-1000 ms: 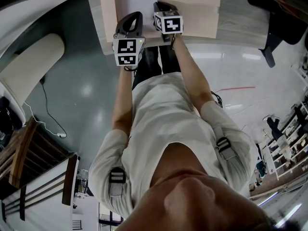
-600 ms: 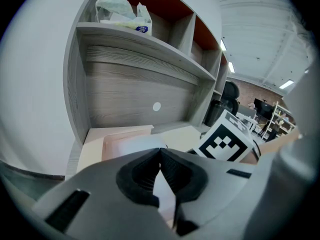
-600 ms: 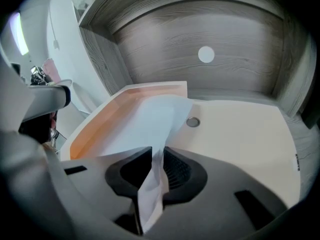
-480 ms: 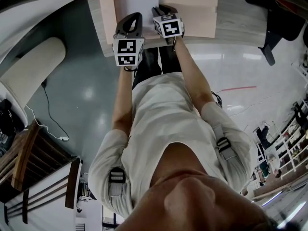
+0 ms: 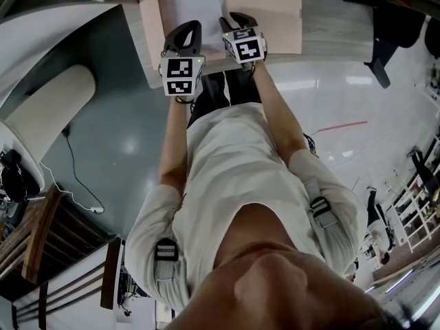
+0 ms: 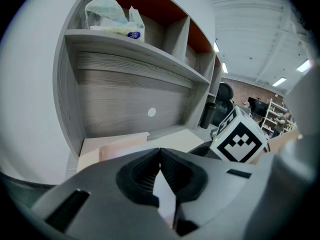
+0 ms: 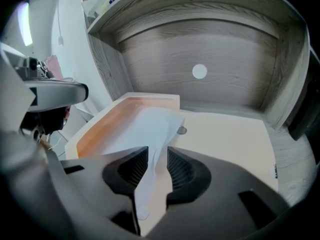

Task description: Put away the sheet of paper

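The white sheet of paper (image 5: pixel 192 4) lies partly over a shallow peach tray (image 5: pixel 147 20) on the desk, under a shelf unit. My left gripper (image 5: pixel 187 30) is shut on the sheet's near edge; a white sliver of paper (image 6: pixel 165 196) shows below its closed pads (image 6: pixel 160 154). My right gripper (image 5: pixel 238 20) is beside it on the right. Its jaws have just been opening and now stand apart (image 7: pixel 157 156). The paper (image 7: pixel 150 129) still runs between them, drooping toward the tray (image 7: pixel 87 134), and the pads do not press on it.
The grey wooden back panel (image 7: pixel 200 44) with a white round cap (image 7: pixel 199 72) closes the desk nook. A small round thing (image 7: pixel 182 130) sits on the cream desk top (image 7: pixel 225 144). A plastic bag (image 6: pixel 112 14) lies on the shelf above, and a dark bottle (image 6: pixel 207 115) stands at the right.
The right gripper's marker cube has tilted and come slightly back toward the person. The left gripper has stayed where it was, and the sheet stays on the tray.
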The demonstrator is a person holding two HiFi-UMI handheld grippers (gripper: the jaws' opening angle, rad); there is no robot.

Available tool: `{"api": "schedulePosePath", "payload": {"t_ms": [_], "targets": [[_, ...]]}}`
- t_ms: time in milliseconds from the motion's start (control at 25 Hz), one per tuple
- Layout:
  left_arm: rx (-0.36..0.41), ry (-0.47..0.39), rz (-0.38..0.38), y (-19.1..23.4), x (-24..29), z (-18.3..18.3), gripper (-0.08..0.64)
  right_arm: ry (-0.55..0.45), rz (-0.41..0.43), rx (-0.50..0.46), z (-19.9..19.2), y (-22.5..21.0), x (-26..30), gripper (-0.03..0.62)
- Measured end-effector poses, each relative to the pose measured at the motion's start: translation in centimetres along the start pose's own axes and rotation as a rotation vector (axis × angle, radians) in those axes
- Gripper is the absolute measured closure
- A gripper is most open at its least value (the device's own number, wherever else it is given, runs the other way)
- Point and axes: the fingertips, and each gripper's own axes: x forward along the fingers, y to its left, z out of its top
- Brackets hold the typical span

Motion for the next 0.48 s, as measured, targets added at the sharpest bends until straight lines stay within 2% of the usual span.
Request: {"api": "schedulePosePath", "payload": {"t_ms": [160, 480], "targets": [[0.013, -0.011, -0.015, -0.4, -0.4, 0.8, 0.538, -0.054, -0.003, -0.023, 1.3, 0.2, -2.6, 0.461], [-0.023, -0.055, -0.026, -0.5, -2.1, 2.8, 0.538, -0.214, 0.004, -0.083, 6.0, 1.9, -8.6, 0.525]]}}
